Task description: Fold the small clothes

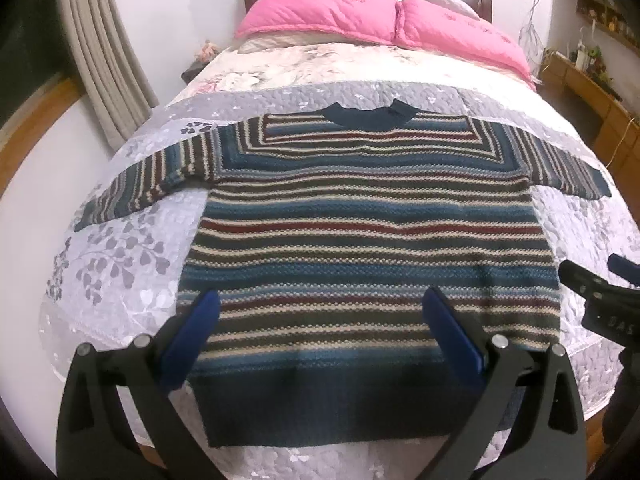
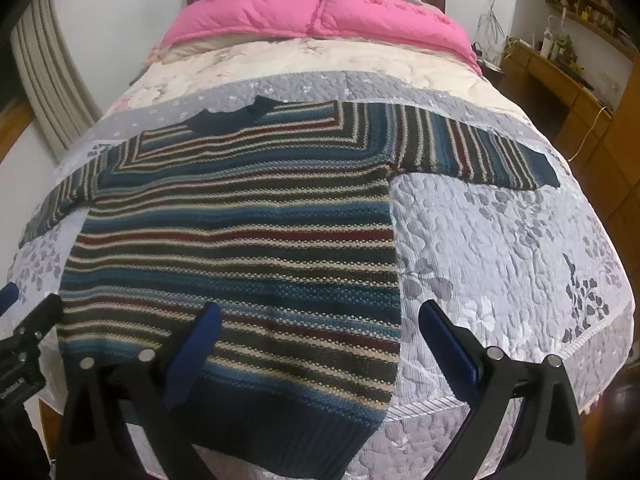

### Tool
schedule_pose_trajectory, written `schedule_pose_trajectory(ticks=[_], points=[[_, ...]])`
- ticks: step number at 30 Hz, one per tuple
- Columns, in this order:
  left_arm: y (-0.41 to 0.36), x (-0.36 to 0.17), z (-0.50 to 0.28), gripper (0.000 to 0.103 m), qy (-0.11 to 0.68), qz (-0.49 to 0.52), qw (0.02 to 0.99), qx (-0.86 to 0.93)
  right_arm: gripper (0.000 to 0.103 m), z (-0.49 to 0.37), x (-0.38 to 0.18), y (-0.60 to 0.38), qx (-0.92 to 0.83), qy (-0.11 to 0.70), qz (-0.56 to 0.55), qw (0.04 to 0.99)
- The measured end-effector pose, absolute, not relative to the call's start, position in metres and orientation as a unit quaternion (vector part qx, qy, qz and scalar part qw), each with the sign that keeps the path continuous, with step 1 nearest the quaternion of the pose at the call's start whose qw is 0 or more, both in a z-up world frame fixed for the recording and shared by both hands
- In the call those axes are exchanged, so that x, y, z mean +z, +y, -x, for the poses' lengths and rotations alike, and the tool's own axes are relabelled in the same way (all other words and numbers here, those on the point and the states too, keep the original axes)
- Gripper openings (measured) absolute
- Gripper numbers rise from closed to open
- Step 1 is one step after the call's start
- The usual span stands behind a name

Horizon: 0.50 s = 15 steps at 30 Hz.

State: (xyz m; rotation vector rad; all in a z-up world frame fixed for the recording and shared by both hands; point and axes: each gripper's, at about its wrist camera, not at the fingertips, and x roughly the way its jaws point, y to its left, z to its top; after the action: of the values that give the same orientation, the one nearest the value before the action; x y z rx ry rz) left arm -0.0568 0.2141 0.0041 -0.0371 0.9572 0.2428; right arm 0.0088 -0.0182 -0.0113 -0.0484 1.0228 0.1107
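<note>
The striped sweater (image 1: 368,240) lies flat on the quilted bedspread (image 1: 120,264), neck hole at the far end, dark hem nearest, both sleeves spread out to the sides. Nothing is folded yet, so the step in hand is judged to be the first fold.

At the left, the left gripper (image 1: 320,336) hovers over the near hem with its jaws spread wide and nothing between them. The left sleeve (image 1: 152,184) angles out toward the bed's left edge; a clean fold would pinch it near the cuff and carry it across the chest without dragging the body.

To the right, the right gripper (image 2: 320,340) straddles the sweater's right side seam, fingers apart and empty. The right sleeve (image 2: 480,152) wants the same treatment.

Far beyond, a pink duvet (image 1: 360,20) and a wooden shelf (image 2: 560,76) at the right stay well clear.
</note>
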Motion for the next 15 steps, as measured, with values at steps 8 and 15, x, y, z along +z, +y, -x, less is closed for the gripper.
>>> schedule_pose_trajectory(ticks=[8,15], points=[[0.214,0.0009,0.055,0.1,0.461,0.029,0.88,0.109,0.099,-0.0096,-0.0126,-0.0192,0.049,0.487,0.025,0.872],[0.2156,0.0,0.0537,0.1,0.461,0.028,0.88,0.112,0.099,-0.0116,-0.0148,-0.0207,0.045,0.487,0.025,0.872]])
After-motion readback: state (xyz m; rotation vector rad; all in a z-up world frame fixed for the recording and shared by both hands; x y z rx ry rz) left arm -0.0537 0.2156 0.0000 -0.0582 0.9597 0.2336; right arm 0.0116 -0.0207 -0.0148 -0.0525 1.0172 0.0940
